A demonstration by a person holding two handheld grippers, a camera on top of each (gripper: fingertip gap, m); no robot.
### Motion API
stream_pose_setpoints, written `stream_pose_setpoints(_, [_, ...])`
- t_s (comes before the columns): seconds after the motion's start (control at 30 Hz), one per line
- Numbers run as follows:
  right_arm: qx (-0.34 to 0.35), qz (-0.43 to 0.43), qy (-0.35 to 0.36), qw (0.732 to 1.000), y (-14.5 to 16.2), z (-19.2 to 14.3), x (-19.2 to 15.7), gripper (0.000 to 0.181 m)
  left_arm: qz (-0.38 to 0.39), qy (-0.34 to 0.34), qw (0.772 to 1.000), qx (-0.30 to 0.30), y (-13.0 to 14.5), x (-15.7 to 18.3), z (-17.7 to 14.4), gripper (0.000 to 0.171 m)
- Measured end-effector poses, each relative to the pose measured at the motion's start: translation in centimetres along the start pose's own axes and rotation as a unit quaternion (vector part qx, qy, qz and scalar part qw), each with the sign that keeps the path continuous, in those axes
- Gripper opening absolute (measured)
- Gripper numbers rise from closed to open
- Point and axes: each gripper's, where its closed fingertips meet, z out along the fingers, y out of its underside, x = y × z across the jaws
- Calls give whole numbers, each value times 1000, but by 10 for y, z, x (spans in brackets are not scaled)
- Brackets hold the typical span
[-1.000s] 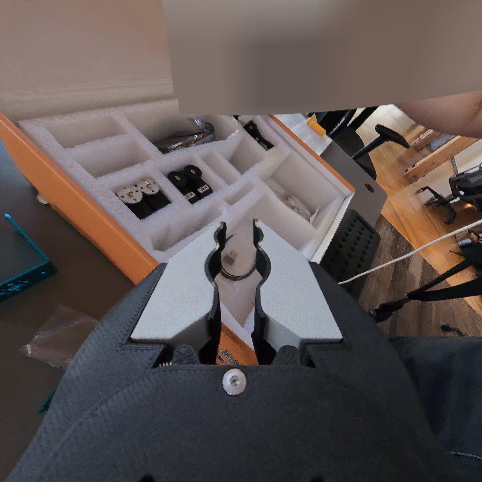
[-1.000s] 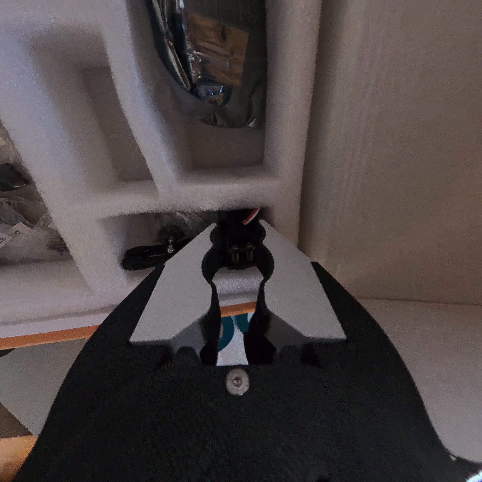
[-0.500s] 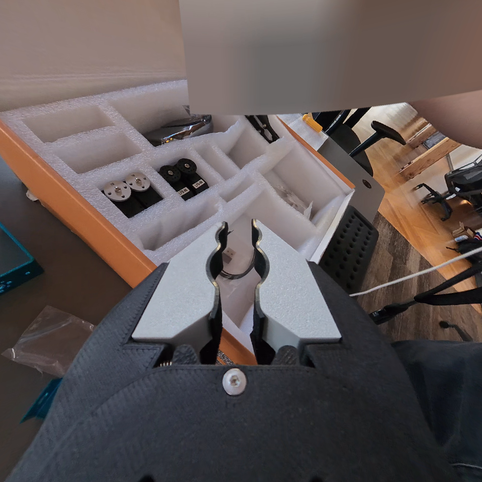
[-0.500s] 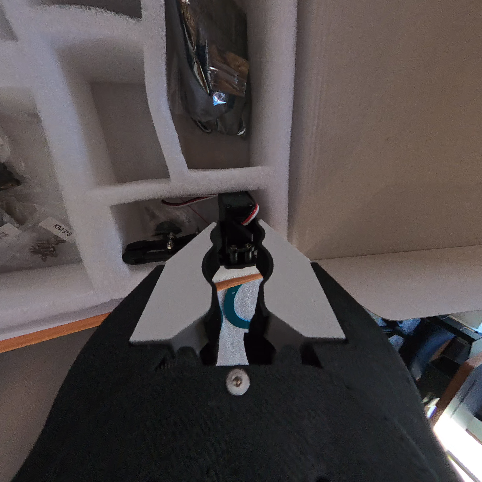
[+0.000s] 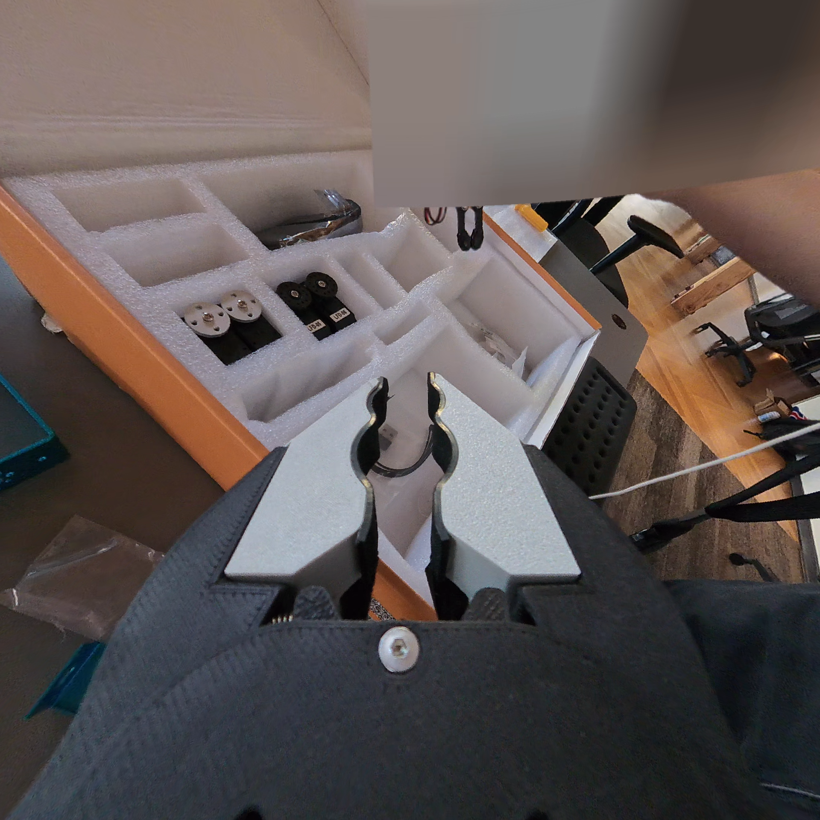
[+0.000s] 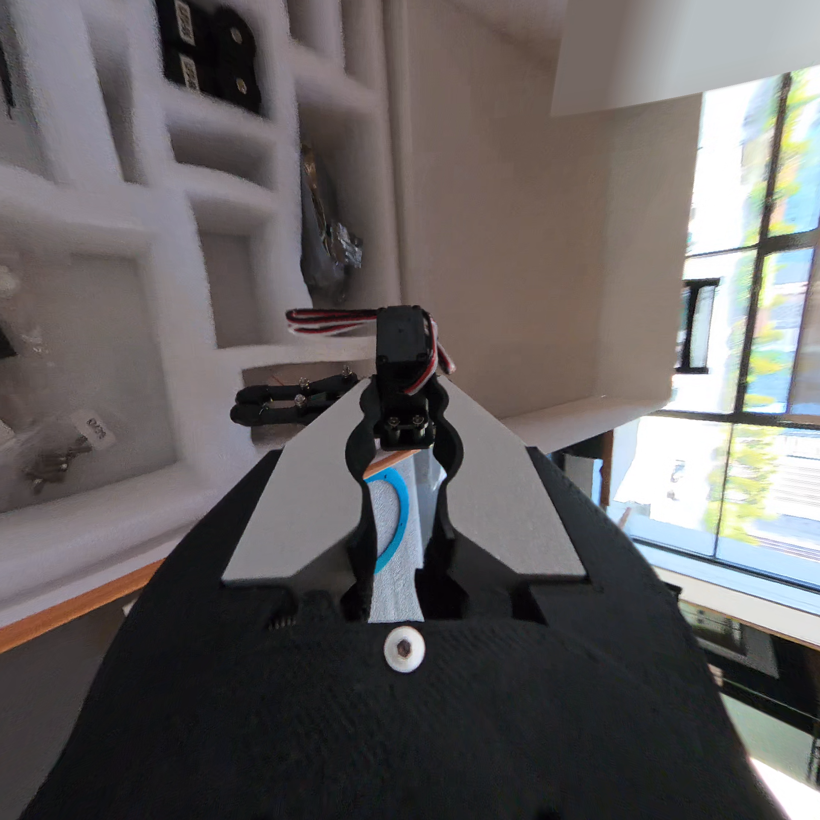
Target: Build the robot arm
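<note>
An orange box [image 5: 133, 337] holds a white foam insert [image 5: 310, 368] with several compartments. My right gripper [image 6: 404, 399] is shut on a black servo [image 6: 401, 341] with red, white and black wires. A black claw arm [image 6: 288, 401] sticks out left from it. The part hangs above the foam, and it also shows in the left wrist view [image 5: 468, 226]. My left gripper [image 5: 407, 381] is open and empty over the near compartment, where a black cable [image 5: 399, 466] lies. Two silver-horn servos [image 5: 222, 315] and two black-horn servos [image 5: 317, 297] sit in their slots.
A foil bag [image 5: 310, 226] lies in a far compartment. A teal metal part [image 5: 22, 443] and a clear plastic bag [image 5: 75, 572] lie on the dark table at left. A grey tower [image 5: 621, 328] and a white cable [image 5: 710, 466] are right of the box. There is about 20 centimetres between the tips of the two grippers.
My right gripper has lifted the black servo and claw out of its foam compartment and swung up toward the window. My left gripper has stayed open over the near compartment.
</note>
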Motion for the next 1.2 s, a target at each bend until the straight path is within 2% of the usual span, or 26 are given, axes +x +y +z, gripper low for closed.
stream_pose_setpoints(0.1, [13, -9, 37, 999, -6, -9, -5, 20, 2, 0, 1000, -8, 1, 0, 1, 18])
stream_pose_setpoints(0.17, [12, 12, 36, 999, -6, -10, -9, 20, 2, 1, 1000, -11, 1, 0, 1, 18])
stream_pose_setpoints(0.23, [9, 57, 40, 998, -2, -12, -8, 20, -2, 2, 1000, -12, 0, 0, 2, 18])
stream_pose_setpoints(0.3, [22, 147, 44, 988, 4, -16, -2, 20, -8, 4, 1000, -12, -1, 0, 2, 19])
stream_pose_setpoints(0.37, [55, 265, 40, 962, 12, -20, 6, 20, -10, 7, 1000, -15, -3, 0, 4, 20])
stream_pose_setpoints(0.43, [100, 370, 30, 923, 19, -21, 13, 19, -5, 10, 1000, -18, -6, 2, 5, 21])
stream_pose_setpoints(0.53, [149, 478, 0, 866, 28, -16, 12, 19, 6, 12, 1000, -21, -8, 4, 8, 21])
stream_pose_setpoints(0.63, [180, 542, -46, 820, 27, -5, -1, 19, 9, 14, 1000, -24, -7, 6, 10, 21])
stream_pose_setpoints(0.83, [196, 608, -83, 764, 34, 2, -13, 20, 8, 14, 999, -28, -4, 8, 10, 21])
stream_pose_setpoints(0.93, [204, 617, -81, 756, 42, -5, -4, 20, 9, 11, 999, -30, -3, 6, 10, 21])
stream_pose_setpoints(1.03, [191, 606, -66, 769, 64, -16, 13, 20, 1, 9, 1000, -24, -6, 4, 9, 22])
stream_pose_setpoints(1.1, [171, 595, -48, 784, 90, -24, 27, 19, -5, 9, 1000, -19, -9, 3, 9, 22])
stream_pose_setpoints(1.2, [123, 575, -11, 808, 144, -28, 45, 20, -4, 2, 1000, -17, -13, 0, 8, 22])
